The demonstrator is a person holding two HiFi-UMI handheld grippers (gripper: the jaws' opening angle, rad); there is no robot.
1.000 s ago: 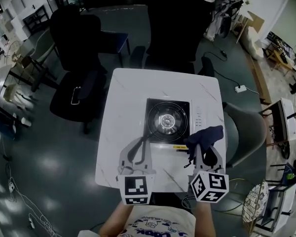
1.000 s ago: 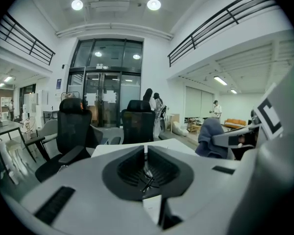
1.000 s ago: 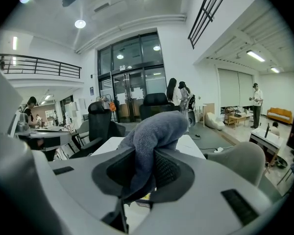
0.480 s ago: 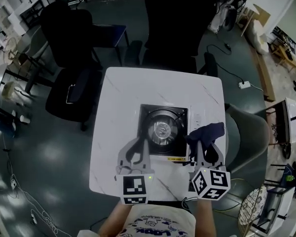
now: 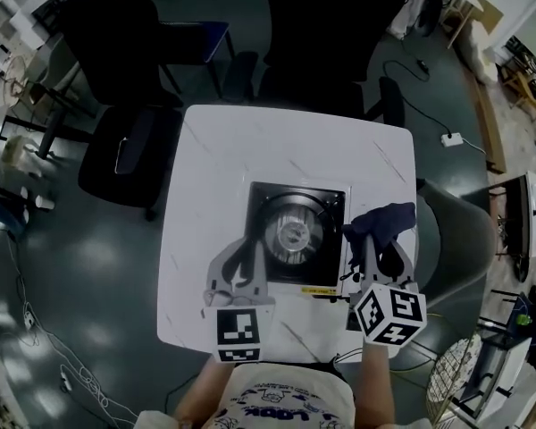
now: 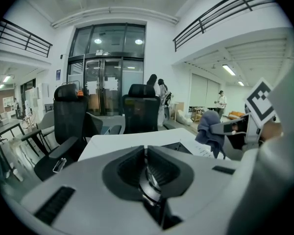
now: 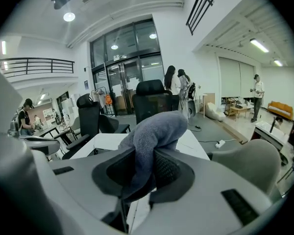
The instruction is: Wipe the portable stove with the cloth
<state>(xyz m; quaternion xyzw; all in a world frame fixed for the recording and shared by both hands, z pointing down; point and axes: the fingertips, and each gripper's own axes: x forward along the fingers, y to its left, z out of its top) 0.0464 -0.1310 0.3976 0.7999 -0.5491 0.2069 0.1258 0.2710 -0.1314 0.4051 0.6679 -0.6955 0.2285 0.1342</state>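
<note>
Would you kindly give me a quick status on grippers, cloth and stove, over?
Right gripper shut on cloth, right of the stove. Left gripper shut, empty, at its front-left corner. Nothing in the way.

Worktop [image 5: 221, 150]: square, white, faint grey marble veining, rounded corners. It stands on a dark grey floor [image 5: 98, 266].

One item lies directly on it: the portable stove [image 5: 304, 237]. The stove sits right of centre, in the near half, squared to the worktop edges. Its top is black, with a round metal burner [image 5: 292, 231] in the middle and a pale strip along the right side. A yellow label [image 5: 320, 290] shows on its near edge.

The white surface shows across the far half and down the left side.
</note>
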